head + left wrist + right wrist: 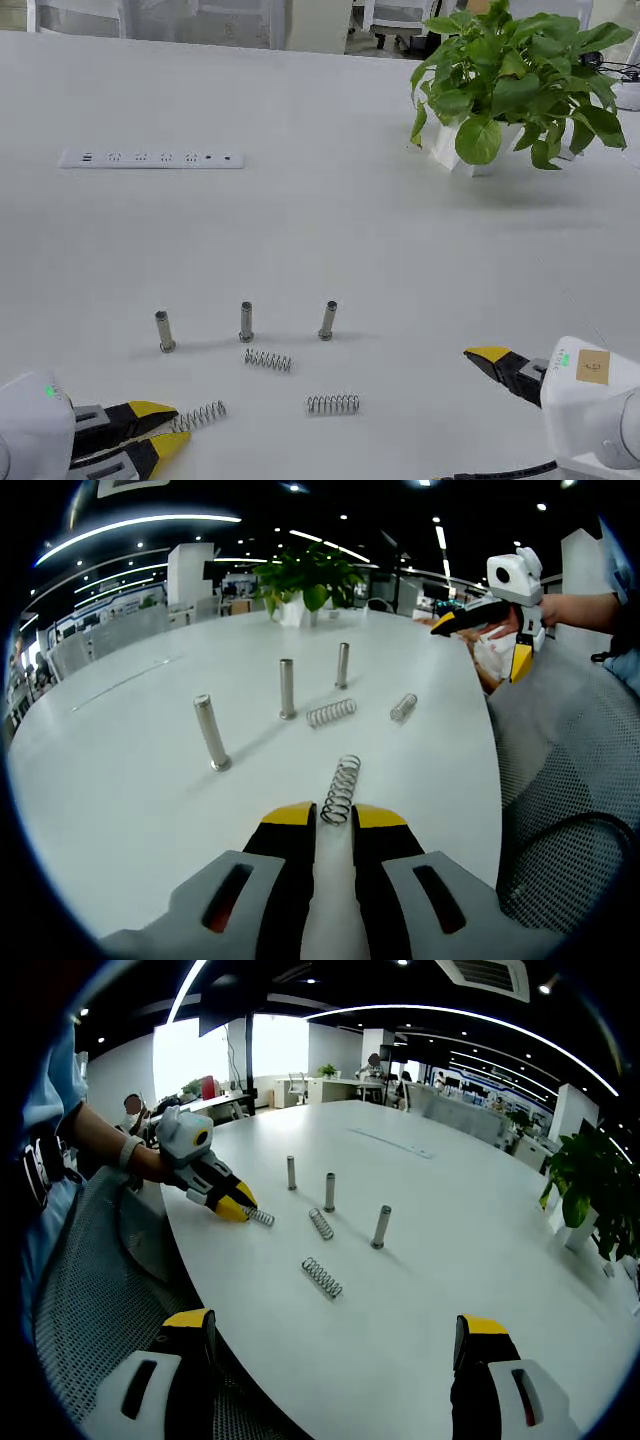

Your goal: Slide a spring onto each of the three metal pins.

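Jaws of the left gripper (pixel 335 815) are reaching low and nearly level over the bench (pixel 330 230), narrowed to a slim gap around the near end of one spring (pixel 341 786) lying flat there; cannot tell whether they are pinching it. Off to the side the right gripper (pixel 337 1325) is hovering, jaws spread wide, holding nothing, pointing toward the work. Beyond, three pins (pixel 246 321) are standing upright in a row, two more springs (pixel 268 359) lying loose just before them.
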`<move>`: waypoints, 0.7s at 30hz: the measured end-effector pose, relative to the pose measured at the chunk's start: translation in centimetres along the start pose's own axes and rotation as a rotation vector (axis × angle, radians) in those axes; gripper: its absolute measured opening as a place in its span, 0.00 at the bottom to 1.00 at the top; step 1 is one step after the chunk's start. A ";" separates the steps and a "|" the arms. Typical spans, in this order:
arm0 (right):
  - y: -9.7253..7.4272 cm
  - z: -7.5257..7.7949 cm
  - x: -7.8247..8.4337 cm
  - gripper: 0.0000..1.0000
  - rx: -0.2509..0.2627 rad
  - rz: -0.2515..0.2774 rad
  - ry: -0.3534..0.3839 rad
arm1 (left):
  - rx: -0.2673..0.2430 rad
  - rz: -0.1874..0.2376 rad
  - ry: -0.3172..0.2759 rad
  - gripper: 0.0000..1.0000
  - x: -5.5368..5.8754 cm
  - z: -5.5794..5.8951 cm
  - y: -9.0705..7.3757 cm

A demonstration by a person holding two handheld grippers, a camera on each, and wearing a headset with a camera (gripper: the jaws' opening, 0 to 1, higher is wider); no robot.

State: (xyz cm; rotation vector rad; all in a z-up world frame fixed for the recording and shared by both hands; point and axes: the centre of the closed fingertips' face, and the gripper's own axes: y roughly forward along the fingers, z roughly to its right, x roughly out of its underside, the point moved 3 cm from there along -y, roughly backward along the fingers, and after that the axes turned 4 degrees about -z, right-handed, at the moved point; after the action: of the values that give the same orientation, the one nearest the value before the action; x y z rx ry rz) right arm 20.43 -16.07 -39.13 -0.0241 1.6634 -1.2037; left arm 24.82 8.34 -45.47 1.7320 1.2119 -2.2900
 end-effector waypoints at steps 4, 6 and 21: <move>0.1 0.0 -0.1 0.99 -0.002 0.001 0.001 | 0.004 -0.003 0.005 0.08 0.0 0.0 0.0; 0.1 -0.1 -0.1 0.99 -0.002 0.000 -0.001 | 0.001 -0.002 0.000 0.08 0.0 0.0 0.0; 0.2 -0.1 -0.6 0.99 -0.010 0.005 -0.013 | 0.007 0.027 -0.087 0.07 -0.9 0.1 -0.1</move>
State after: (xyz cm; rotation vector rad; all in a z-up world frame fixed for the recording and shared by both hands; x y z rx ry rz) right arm 20.73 -15.59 -38.83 -0.0340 1.6570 -1.1893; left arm 25.07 7.97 -44.64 1.6224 1.1590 -2.3301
